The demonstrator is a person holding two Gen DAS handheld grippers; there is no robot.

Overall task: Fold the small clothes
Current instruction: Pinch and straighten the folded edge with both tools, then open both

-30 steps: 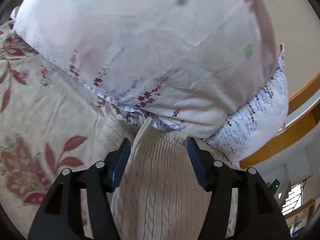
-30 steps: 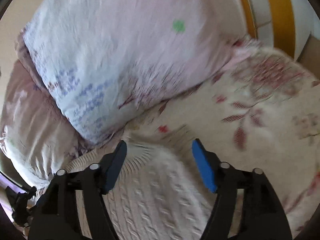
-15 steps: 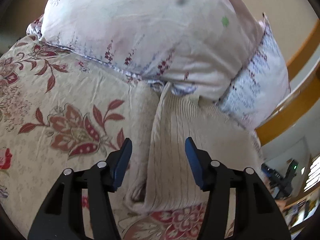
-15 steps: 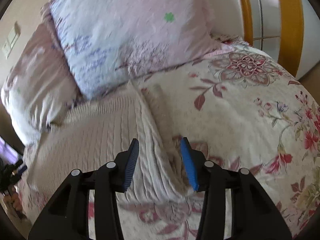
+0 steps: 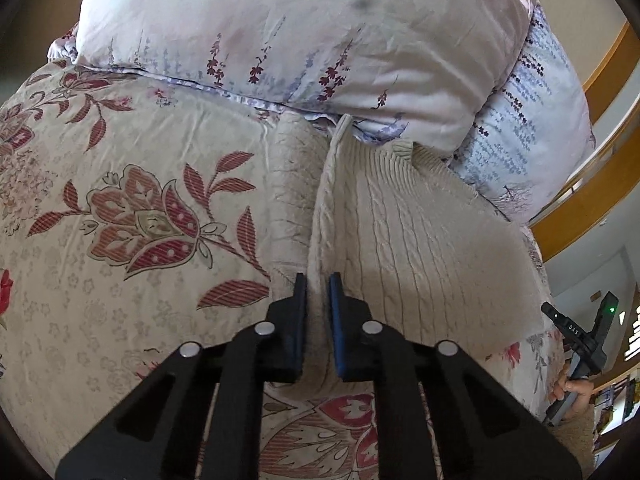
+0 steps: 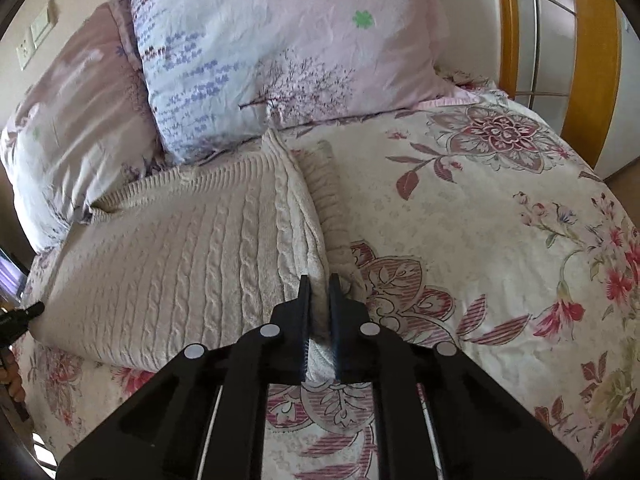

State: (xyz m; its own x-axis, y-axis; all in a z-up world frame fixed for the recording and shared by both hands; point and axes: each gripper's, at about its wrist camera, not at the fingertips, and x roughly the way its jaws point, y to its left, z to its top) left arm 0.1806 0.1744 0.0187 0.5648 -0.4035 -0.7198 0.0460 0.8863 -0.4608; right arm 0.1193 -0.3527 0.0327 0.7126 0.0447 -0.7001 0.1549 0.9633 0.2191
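A cream cable-knit sweater point(image 5: 420, 232) lies on a bed covered by a floral bedspread point(image 5: 140, 208), its far end pushed up against two stacked pillows. The upper pillow point(image 5: 288, 36) is pale pink with printed sprigs; the lower pillow point(image 5: 536, 136) is white with lavender print and lies just beside the sweater's ribbed edge. A wooden bed frame point(image 6: 592, 60) rises beyond the bedding, and wall switches point(image 6: 34, 38) show at the far left. The left gripper point(image 5: 318, 284) is clamped on a raised fold of the sweater at its near edge. The right gripper point(image 6: 319, 284) pinches the sweater's opposite near fold, fingers point(image 6: 304, 292) nearly together. No writing is legible.
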